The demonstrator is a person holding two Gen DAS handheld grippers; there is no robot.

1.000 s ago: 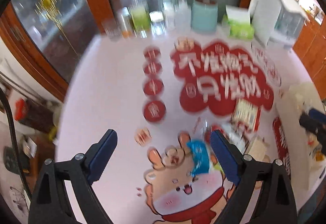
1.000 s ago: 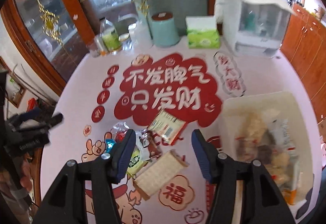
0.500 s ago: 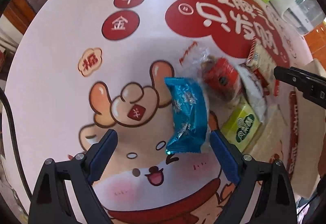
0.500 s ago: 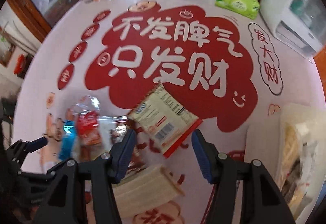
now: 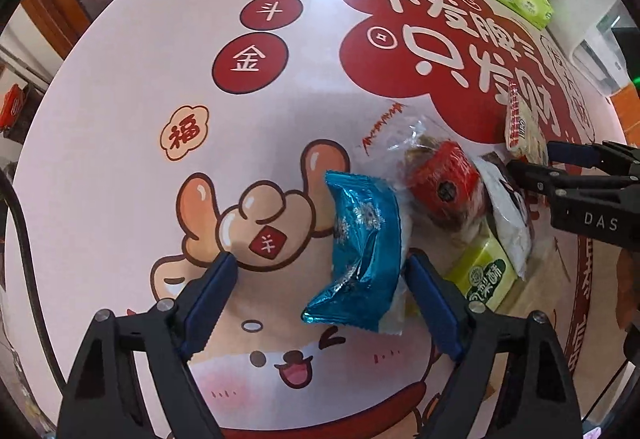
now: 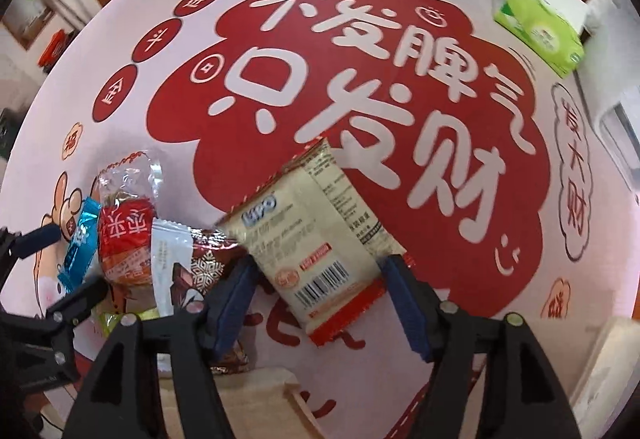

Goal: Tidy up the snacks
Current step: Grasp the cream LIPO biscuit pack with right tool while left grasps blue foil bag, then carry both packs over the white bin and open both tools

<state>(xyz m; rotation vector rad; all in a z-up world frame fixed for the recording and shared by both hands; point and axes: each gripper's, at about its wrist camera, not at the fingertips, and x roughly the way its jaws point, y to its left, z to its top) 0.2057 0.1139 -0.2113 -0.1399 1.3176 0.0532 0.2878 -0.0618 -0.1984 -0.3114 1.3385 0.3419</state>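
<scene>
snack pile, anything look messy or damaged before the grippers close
Messy, not visibly damaged. The blue foil packet lies crumpled and bowed, with its right edge over a white packet. The red-labelled clear bag, white-and-brown packet and green packet overlap in a heap. The beige cracker packet lies askew.

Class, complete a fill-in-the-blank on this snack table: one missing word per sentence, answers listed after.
The left gripper is open around a packet coloured ____.
The right gripper straddles a cream packet whose printed ____ faces up.
The tissue box at the table's far edge is ____.

Answers: blue; barcode; green
</scene>
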